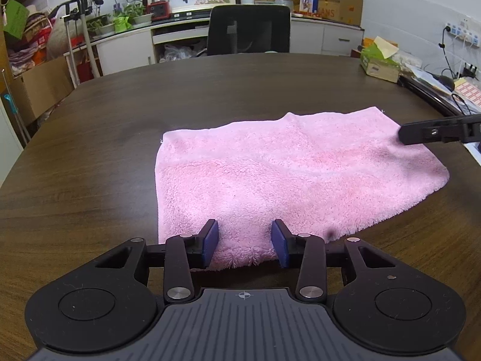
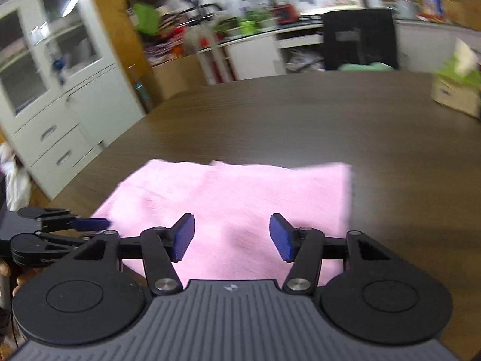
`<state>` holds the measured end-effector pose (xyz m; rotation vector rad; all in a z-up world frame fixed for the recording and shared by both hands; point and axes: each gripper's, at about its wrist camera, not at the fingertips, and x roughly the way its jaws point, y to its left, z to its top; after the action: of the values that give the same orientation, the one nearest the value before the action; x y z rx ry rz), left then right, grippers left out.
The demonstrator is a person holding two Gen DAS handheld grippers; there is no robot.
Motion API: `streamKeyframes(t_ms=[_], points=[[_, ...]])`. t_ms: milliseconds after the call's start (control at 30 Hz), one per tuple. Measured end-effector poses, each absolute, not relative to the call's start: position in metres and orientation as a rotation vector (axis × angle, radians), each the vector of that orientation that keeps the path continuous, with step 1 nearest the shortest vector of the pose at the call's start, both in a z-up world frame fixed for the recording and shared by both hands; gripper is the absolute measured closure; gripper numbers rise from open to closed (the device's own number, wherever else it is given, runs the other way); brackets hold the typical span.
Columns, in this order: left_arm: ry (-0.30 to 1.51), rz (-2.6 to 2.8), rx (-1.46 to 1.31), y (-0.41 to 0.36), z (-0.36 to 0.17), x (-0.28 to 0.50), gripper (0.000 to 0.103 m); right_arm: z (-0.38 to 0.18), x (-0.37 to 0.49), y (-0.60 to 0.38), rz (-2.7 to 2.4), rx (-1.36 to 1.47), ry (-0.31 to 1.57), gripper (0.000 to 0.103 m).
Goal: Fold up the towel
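Pink fleece towel (image 1: 288, 174) lying flat on the dark wood-grain surface (image 1: 120, 138), apparently already doubled over.

Left tool (image 1: 245, 242) partly open, blue pads (image 1: 210, 240) straddling the near hem, not pinching. Right tool (image 2: 231, 237) open wider, hovering over the cloth, gripping nothing; view blurred. Plush, shaggy pile, limp and light, likely to sag and drape when lifted, hardly slippery. Best taken at corners or along a hem, both layers pinched together.

Black gripper (image 1: 245, 245) frames, blue-padded fingers (image 1: 210, 240) (silver pivot screws), ribbed grey base.
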<state>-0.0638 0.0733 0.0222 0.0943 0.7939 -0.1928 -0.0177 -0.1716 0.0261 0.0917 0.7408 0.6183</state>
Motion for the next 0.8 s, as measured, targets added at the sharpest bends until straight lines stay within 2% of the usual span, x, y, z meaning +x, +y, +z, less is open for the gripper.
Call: streamKeyframes(t_ms=[100,467,700,800], points=[[0.797,-0.201,0.09,0.076,0.023,-0.068,0.06,0.016,-0.002,-0.138,0.555,0.007,0.8,0.044],[0.755,-0.181,0.028,0.094,0.035,-0.092,0.056,0.025,-0.004,-0.119,0.53,0.004,0.759,0.043],[0.676,-0.206,0.033,0.069,0.057,-0.06,0.05,0.021,0.0,-0.138,0.466,0.058,0.773,0.041],[0.699,-0.185,0.115,0.047,0.046,-0.04,0.05,0.016,-0.005,-0.15,0.456,0.062,0.784,0.034]])
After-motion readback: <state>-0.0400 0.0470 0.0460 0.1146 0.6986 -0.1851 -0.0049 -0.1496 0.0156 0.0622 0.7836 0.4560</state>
